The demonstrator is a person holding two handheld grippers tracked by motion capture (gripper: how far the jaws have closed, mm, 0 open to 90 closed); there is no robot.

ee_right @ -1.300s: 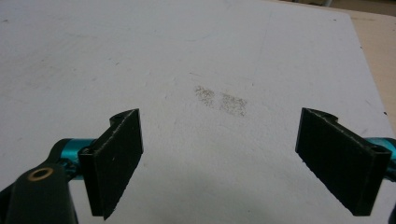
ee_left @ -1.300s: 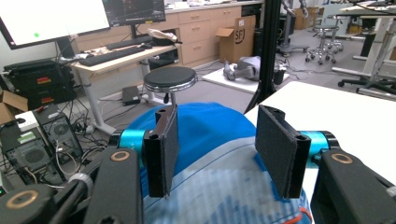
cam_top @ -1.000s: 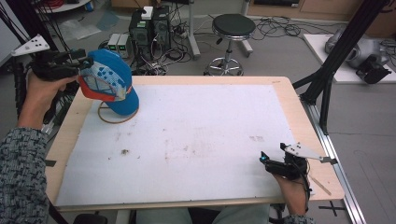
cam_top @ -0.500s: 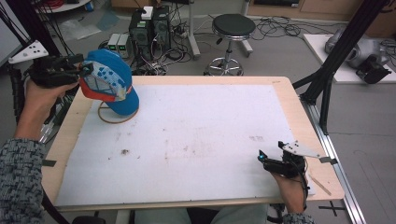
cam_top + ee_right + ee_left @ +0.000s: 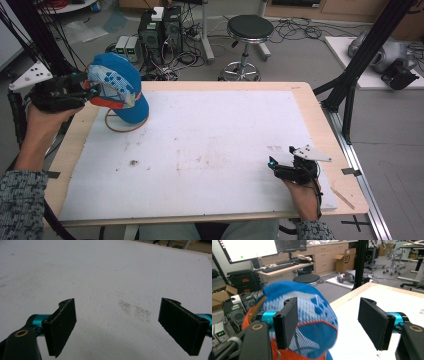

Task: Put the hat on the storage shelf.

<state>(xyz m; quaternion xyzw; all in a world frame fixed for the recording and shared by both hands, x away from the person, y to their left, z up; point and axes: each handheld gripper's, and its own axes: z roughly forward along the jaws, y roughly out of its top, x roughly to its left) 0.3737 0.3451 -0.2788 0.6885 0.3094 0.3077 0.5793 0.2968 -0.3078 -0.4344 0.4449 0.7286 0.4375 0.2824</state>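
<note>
A blue cap point(image 5: 119, 82) with a white pattern and an orange band sits on a wooden stand with a ring base point(image 5: 126, 126) at the table's far left. My left gripper point(image 5: 88, 88) is open at the cap's left side, up against the brim end. In the left gripper view the cap point(image 5: 314, 315) lies behind the left jaw and reaches partway into the gap of the left gripper point(image 5: 328, 302). My right gripper point(image 5: 275, 164) rests low over the white sheet point(image 5: 215, 140) at the front right. The right gripper point(image 5: 117, 301) is open with nothing between its jaws.
The sheet covers most of the wooden table point(image 5: 309, 100). A thin wooden strip point(image 5: 342, 195) lies at the front right corner. Beyond the far edge stand a stool point(image 5: 250, 27) and computer boxes point(image 5: 160, 25); a black frame post point(image 5: 356, 75) rises at the right.
My left hand and gripper have dropped a little lower beside the cap. The right gripper has slid slightly left over the sheet. The cap stays on its stand.
</note>
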